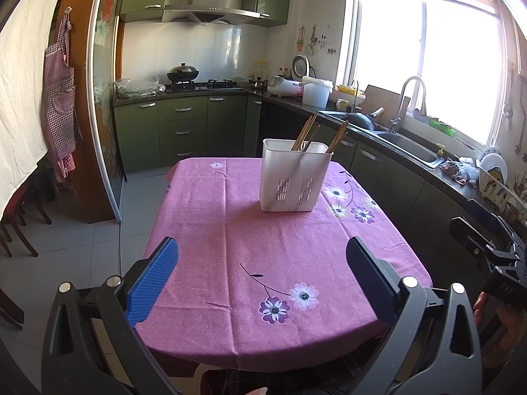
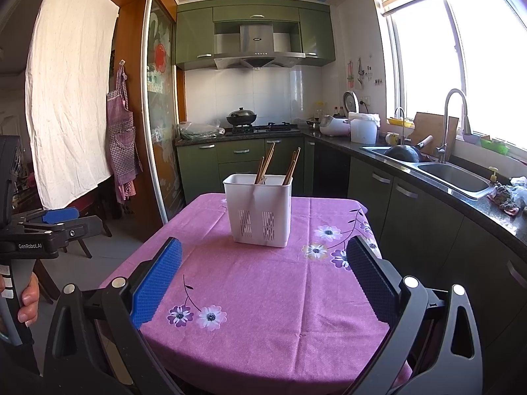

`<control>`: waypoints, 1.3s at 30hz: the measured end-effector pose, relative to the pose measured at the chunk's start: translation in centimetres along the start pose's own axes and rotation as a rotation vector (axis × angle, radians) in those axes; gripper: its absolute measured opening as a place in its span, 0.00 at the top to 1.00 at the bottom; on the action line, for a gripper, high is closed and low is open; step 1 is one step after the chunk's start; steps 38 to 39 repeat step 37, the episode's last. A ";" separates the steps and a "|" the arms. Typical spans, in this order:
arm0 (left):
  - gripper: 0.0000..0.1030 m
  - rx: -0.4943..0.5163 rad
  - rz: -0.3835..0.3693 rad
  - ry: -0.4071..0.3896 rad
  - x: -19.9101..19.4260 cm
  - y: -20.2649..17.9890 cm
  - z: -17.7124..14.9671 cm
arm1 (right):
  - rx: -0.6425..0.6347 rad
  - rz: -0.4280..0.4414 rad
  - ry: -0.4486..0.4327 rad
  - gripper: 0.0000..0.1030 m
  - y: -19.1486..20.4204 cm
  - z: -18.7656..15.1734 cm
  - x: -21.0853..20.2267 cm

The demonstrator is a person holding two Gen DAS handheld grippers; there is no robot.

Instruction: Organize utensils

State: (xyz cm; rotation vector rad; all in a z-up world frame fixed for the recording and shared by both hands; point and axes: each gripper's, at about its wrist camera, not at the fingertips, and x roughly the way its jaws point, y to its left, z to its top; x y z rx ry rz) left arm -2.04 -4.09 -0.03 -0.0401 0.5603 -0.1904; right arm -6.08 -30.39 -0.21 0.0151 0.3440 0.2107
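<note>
Left wrist view, slotted white plastic holder (image 1: 293, 181) of wooden chopsticks (image 1: 308, 133), left gripper (image 1: 263, 276) and right gripper (image 2: 265, 275) fingers spread wide, empty

Both wrist views face forward over the table (image 1: 230, 230), sharing kitchen beyond

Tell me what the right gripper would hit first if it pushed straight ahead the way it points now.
Most likely the white utensil holder with chopsticks. It stands almost centred ahead of the open right gripper, with only bare pink tablecloth between. Depth is unclear, so a low path could graze the cloth first.
</note>
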 end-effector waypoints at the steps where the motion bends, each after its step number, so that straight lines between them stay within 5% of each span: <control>1: 0.06 0.001 0.001 0.000 0.0 0.0 0.0 | 0.000 0.000 0.001 0.05 0.1 0.0 0.0; 29: 0.06 0.029 0.036 -0.013 0.4 0.0 0.3 | 0.000 0.003 0.016 0.05 -0.2 -0.5 0.3; 39: 0.06 0.002 0.055 0.050 2.7 1.1 0.1 | 0.005 -0.002 0.035 0.05 -0.4 -0.7 0.9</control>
